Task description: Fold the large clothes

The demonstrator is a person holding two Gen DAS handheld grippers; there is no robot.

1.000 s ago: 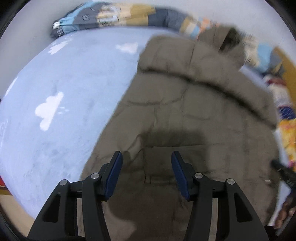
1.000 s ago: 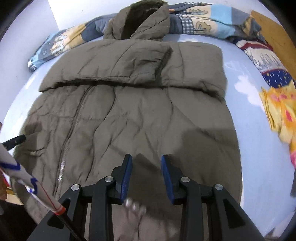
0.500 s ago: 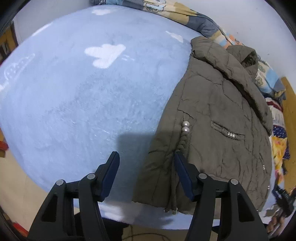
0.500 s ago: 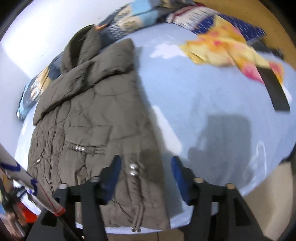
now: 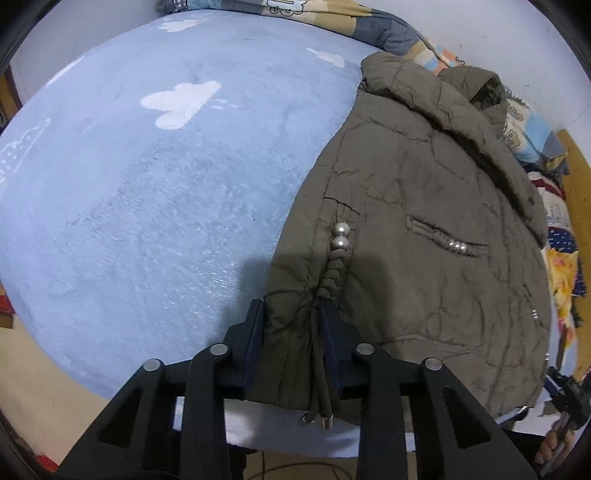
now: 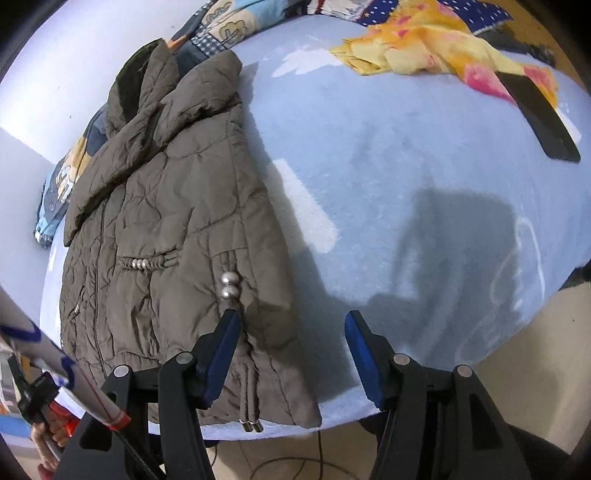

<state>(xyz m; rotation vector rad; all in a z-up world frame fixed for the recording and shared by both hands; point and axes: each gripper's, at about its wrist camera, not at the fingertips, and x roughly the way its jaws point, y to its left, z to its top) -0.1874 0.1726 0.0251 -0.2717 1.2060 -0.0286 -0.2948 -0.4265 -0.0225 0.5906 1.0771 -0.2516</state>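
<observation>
Olive coat (image 5: pixel 424 229): left hand-held gripper (image 5: pixel 291 328) closing on hem; right hand-held gripper (image 6: pixel 291 343) gapes.

A bed (image 5: pixel 129 206) fills most of the view, covered in a pale blue plush blanket with white cloud shapes (image 5: pixel 181 103) woven in. Along its far edge, against a plain white wall (image 6: pixel 74 44), lies a bunched patchwork quilt (image 5: pixel 369 26) in blues, tans and greys with cartoon prints. At the far right corner of the bed sits a crumpled yellow cloth (image 6: pixel 424 48) with pink and red flowers – beside it, fabric in dark blue with white dots (image 6: pixel 424 14). A flat black strip (image 6: pixel 535 118) rests partly on the yellow cloth, slanting across the blanket. Below the bed's near edge – beige floor (image 6: pixel 535 350) and a thin dark cable (image 6: pixel 295 465).
</observation>
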